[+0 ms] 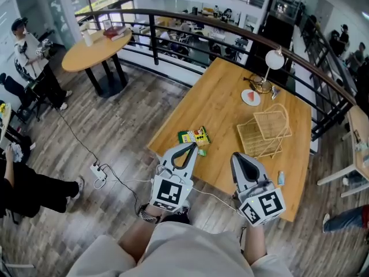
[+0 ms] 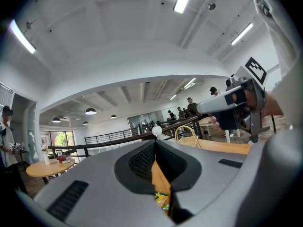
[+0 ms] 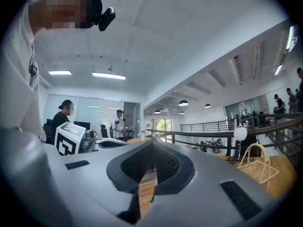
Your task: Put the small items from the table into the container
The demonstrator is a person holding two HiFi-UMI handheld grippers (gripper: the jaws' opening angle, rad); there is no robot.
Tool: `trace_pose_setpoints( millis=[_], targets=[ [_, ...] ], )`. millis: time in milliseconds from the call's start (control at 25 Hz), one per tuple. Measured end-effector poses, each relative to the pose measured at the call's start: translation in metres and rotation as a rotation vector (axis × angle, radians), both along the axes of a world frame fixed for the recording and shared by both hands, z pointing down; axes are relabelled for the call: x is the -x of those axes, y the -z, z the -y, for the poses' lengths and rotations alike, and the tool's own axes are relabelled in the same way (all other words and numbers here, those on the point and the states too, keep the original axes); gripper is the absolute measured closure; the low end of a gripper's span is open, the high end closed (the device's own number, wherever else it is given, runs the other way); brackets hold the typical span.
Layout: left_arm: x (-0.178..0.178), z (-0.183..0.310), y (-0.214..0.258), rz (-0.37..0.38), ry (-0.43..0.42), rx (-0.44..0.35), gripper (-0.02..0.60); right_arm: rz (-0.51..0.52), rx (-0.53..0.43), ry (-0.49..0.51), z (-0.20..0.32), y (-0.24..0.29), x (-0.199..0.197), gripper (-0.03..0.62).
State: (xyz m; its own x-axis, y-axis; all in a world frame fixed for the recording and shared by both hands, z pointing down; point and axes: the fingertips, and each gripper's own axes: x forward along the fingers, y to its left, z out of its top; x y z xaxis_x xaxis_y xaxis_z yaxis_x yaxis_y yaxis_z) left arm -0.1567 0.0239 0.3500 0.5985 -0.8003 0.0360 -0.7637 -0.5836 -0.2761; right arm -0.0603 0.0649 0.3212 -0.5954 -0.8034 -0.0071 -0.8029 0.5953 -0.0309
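The left gripper (image 1: 187,147) has its jaws pressed together with nothing in them, and so has the right gripper (image 1: 237,156) — the two are held out level, side by side, over the near edge of the wooden table (image 1: 225,97).

Just beyond the left gripper's tips, near the table's corner, lies a yellow-and-green packet (image 1: 196,135). A small green piece (image 1: 202,152) sits just beside it, on the side nearer the person. By the right gripper, close to the table's right-hand edge, there is a small pale item (image 1: 281,178); I can't make out what it is.

The wicker basket (image 1: 266,133) stands further in, to the right of the packet and apart from it, none of the small items touching it.

Beyond the basket are a round white plate (image 1: 251,97) with something red on it and a white globe lamp (image 1: 274,59). A dark curved railing (image 1: 190,17) runs behind the table — past it, off to the left, a round table (image 1: 95,52). A power strip (image 1: 98,170) lies on the plank floor.
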Motion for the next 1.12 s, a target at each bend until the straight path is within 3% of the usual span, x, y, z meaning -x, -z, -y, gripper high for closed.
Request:
trace_pose_setpoints(
  millis=[680,1120],
  targets=[
    [0.022,0.092,-0.037,0.041,-0.016,0.058,0.575,-0.034,0.072,0.001,0.097,-0.030,0.031,0.582],
    [0.023,0.129,-0.067,0.088,-0.058,0.121,0.574,-0.053,0.122,-0.004,0.131,-0.059,0.034,0.581]
  ],
)
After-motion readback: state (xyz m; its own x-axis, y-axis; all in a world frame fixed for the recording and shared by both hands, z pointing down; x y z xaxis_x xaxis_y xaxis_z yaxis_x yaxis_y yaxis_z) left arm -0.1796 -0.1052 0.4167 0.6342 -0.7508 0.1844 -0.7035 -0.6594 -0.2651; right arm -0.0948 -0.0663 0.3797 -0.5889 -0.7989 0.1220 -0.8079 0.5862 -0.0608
